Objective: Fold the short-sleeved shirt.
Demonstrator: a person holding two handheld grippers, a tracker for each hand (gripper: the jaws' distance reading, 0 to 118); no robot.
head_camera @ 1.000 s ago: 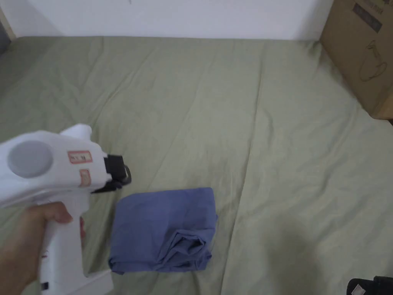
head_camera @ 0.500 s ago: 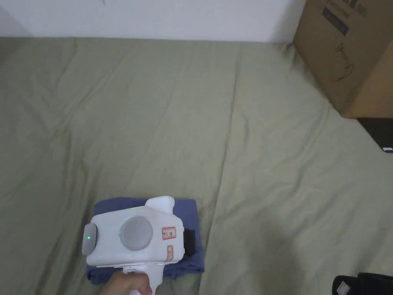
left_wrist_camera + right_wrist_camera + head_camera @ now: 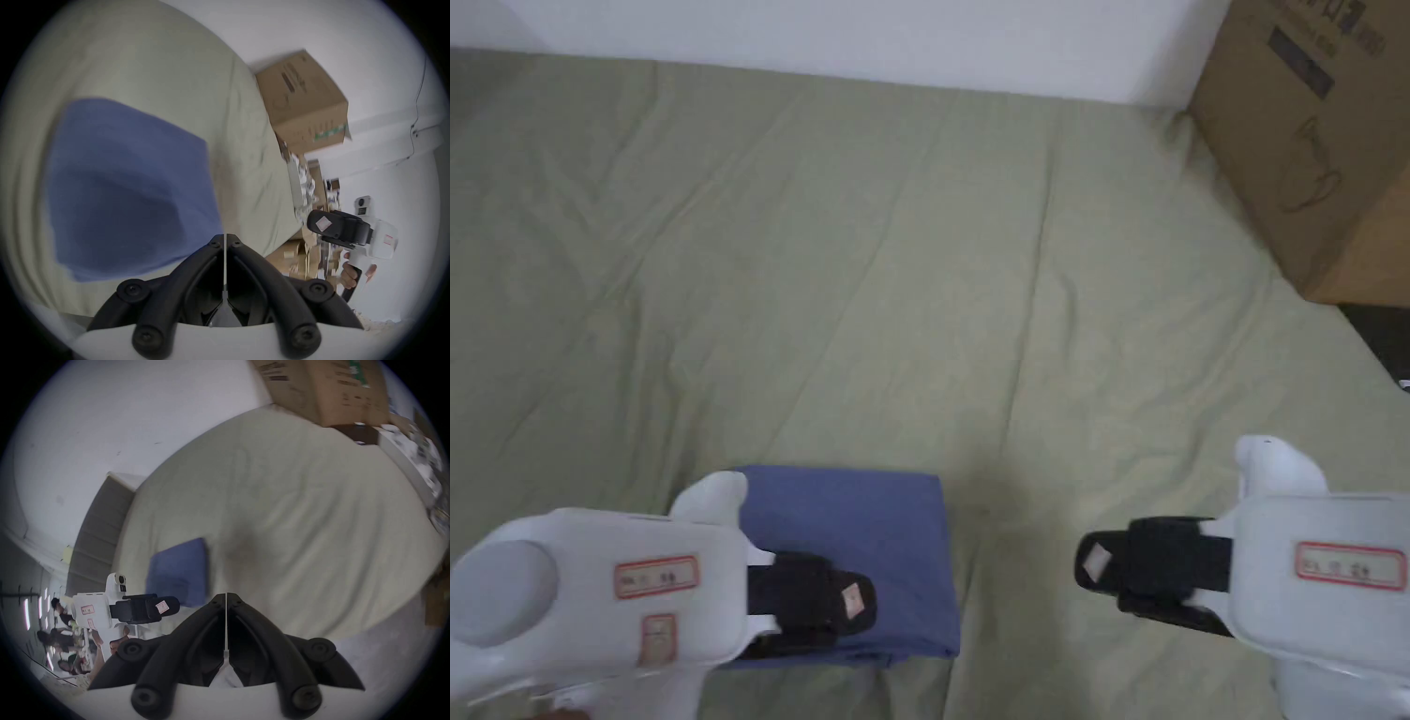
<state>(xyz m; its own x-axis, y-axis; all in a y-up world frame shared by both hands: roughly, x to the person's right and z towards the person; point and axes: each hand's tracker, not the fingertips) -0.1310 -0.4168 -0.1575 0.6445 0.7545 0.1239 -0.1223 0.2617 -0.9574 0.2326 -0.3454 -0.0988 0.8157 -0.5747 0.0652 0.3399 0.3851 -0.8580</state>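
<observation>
Short-sleeved shirt (image 3: 877,553): blue, folded into a compact rectangle, lying flat on the olive-green bedsheet (image 3: 937,281) near its front edge. Left gripper (image 3: 858,600): held level above the shirt's near left part, pointing right; jaws pressed together, holding nothing. Right gripper (image 3: 1097,564): held level over bare sheet well to the right of the shirt, pointing left toward the other; jaws likewise closed and empty. Cardboard box (image 3: 1312,141): at the sheet's far right corner, against the white wall (image 3: 872,37)
</observation>
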